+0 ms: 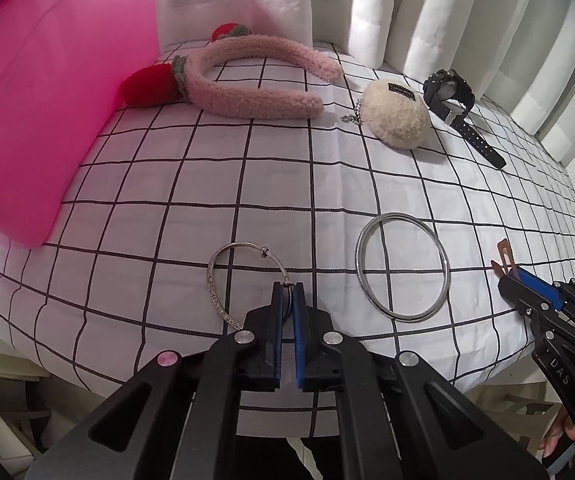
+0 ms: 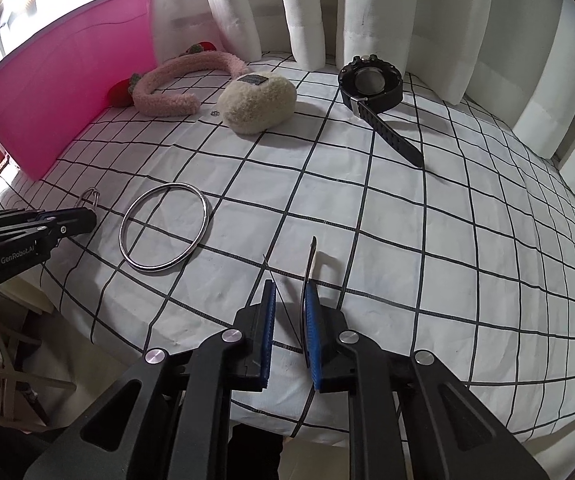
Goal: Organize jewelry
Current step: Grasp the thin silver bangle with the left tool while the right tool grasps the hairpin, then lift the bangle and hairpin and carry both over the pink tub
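My left gripper (image 1: 287, 286) is shut on the near edge of a thin silver bracelet (image 1: 223, 276) with a studded side; it also shows in the right wrist view (image 2: 89, 197). My right gripper (image 2: 290, 286) holds a thin brown hair clip (image 2: 311, 258) edge-on against its right pad, jaws narrowly parted; the clip shows in the left wrist view (image 1: 504, 258). A plain silver bangle (image 1: 403, 266) (image 2: 164, 227) lies flat between the two grippers. A pink box (image 1: 39, 120) (image 2: 67, 88) stands at the left.
A checked cloth (image 1: 247, 184) covers the table. At the back lie a pink fluffy headband with red strawberries (image 1: 255, 76), a cream pompom with a chain (image 1: 397, 114) and a black watch (image 1: 453, 100). White curtains (image 2: 367, 8) hang behind. The table's front edge is near both grippers.
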Available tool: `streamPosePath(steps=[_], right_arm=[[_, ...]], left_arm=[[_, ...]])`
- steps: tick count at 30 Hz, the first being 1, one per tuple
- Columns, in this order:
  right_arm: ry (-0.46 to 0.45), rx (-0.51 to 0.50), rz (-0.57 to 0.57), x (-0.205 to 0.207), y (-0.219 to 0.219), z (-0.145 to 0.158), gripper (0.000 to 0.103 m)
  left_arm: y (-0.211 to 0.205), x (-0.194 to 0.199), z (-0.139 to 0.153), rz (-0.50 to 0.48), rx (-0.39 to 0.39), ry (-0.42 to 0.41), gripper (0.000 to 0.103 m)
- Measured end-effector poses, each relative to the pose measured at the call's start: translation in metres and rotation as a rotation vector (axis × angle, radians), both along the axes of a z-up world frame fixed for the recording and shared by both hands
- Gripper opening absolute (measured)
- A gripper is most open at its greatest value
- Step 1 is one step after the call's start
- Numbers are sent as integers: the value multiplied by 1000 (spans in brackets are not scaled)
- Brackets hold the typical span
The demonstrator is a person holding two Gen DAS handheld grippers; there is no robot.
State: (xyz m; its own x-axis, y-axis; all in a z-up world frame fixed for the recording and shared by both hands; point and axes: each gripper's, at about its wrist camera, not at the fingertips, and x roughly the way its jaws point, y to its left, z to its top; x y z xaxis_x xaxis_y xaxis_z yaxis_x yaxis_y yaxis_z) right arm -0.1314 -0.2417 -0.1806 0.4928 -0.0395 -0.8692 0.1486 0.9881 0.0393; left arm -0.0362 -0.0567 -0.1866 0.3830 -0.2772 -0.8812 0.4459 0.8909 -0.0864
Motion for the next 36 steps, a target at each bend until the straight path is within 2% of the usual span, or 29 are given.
streamPosePath(steps=[11,36], right_arm=[[-15,1,1,0,3,4,14],[-60,1,-5,5,5,27,14]], left_arm=[[9,1,8,1,-58,-25,5],[17,5,59,-6,-161,-98,3]])
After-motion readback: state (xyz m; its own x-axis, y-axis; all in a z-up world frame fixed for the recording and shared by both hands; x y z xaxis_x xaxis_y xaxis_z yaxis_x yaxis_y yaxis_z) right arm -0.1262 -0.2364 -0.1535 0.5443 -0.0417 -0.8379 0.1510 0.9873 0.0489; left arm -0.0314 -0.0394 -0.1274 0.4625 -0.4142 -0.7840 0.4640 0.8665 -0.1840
